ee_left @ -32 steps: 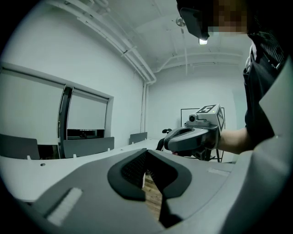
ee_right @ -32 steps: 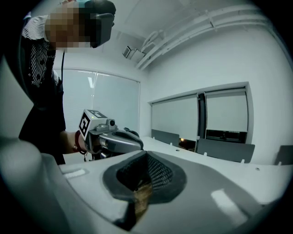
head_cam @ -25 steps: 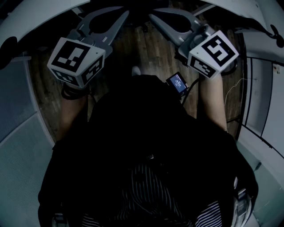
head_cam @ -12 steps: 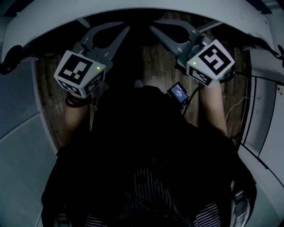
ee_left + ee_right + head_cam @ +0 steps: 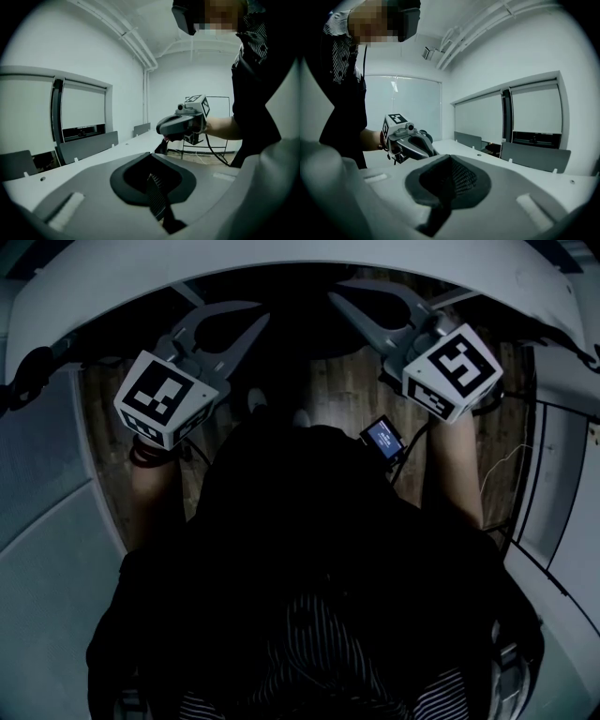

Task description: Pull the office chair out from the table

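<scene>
The office chair (image 5: 289, 329) seems to be sitting tucked under the near edge of the table (image 5: 281, 273), though it is showing only as a dark mass there. It is lying straight ahead of the jaws, between the two grippers, with neither hand clearly nearer. The left gripper (image 5: 157, 200) and right gripper (image 5: 446, 187) are both pointing towards that edge, jaws closed on nothing, above the wooden floor (image 5: 352, 390).
</scene>
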Tool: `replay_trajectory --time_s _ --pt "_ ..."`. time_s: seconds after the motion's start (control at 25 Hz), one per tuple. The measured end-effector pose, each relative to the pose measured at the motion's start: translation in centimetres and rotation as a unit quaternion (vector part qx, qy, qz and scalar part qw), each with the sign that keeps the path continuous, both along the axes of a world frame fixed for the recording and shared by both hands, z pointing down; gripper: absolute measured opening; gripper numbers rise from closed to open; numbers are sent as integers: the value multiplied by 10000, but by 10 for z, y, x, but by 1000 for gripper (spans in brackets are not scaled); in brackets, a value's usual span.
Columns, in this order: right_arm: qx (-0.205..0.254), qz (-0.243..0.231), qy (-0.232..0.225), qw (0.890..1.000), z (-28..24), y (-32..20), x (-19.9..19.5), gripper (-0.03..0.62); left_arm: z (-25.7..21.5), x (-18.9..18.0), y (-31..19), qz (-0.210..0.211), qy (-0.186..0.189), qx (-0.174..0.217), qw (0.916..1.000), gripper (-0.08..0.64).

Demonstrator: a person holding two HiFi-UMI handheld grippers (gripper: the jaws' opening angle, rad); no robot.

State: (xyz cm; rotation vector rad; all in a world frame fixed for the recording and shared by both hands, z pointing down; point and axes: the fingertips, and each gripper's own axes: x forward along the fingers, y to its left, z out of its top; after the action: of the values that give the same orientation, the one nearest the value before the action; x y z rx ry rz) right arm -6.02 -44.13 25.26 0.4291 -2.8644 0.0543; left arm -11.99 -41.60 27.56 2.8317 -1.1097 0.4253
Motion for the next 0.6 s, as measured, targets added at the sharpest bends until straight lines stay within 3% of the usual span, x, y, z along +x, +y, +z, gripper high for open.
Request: replay_trajectory --time_s 0.4,0.48,0.6 --pt "93 -38 602 9981 0 -19 -3 2 8 -1 -26 837 -813 7 9932 2" --pt "124 -133 767 9969 4 -21 -6 2 14 4 -28 1095 -1025 -21 9887 2" --pt "197 -463 1222 9912 16 -15 -14 3 28 13 -18 1706 -1396 -55 9754 3"
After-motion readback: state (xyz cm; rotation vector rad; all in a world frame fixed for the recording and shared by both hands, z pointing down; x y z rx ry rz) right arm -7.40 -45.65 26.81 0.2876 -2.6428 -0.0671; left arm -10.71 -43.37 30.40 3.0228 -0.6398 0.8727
